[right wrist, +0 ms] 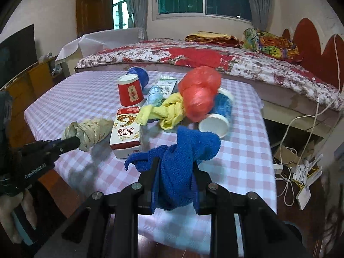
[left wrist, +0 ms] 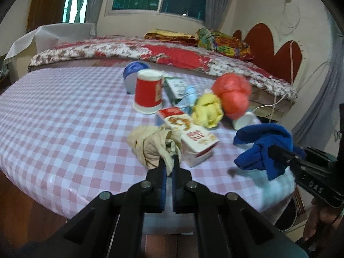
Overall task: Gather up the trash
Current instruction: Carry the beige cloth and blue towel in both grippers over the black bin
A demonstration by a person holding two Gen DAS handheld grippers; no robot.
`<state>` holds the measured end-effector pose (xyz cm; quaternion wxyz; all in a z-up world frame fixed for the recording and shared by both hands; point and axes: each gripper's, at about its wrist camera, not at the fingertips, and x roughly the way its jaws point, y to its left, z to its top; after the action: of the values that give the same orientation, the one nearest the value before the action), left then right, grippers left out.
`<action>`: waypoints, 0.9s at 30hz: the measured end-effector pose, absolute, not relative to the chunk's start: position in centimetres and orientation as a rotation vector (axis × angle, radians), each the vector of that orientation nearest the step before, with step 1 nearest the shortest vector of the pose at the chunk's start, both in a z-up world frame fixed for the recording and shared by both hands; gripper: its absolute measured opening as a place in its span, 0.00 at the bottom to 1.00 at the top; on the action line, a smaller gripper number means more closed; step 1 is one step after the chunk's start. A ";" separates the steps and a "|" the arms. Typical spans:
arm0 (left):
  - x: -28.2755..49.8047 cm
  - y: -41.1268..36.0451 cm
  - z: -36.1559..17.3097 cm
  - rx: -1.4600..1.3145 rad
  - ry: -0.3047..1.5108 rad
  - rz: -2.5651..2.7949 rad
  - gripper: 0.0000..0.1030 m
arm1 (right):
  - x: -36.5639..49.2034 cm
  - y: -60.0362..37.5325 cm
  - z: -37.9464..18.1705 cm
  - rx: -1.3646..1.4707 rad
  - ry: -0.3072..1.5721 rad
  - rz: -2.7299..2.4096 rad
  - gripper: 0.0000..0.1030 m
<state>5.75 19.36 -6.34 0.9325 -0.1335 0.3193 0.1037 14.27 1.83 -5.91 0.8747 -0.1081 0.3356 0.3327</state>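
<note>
I have two items in hand, both clear of the pink-and-white checked tablecloth. My left gripper is pinched tight on the crumpled beige cloth wad; my right gripper is clamped on the knotted blue terry cloth, which fills the jaws and droops over both sides.

No bin shows in either view, so nothing is deposited yet by my read.

Still on the table, clustered mid-cloth:
- upturned red paper cup
- red-and-white milk carton lying flat
- knotted yellow cloth
- red plastic bag ball
- tipped blue-and-white paper cup

Early stage, most of the pile remains.
</note>
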 end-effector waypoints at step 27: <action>8.1 18.9 -10.0 -0.373 0.718 0.210 0.24 | 15.7 -3.8 -7.4 -0.167 0.755 0.588 0.26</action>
<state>8.13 18.92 -10.01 0.9139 -0.1812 0.3486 0.1019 15.71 -3.76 -7.45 0.8844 -0.0802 0.3628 0.2825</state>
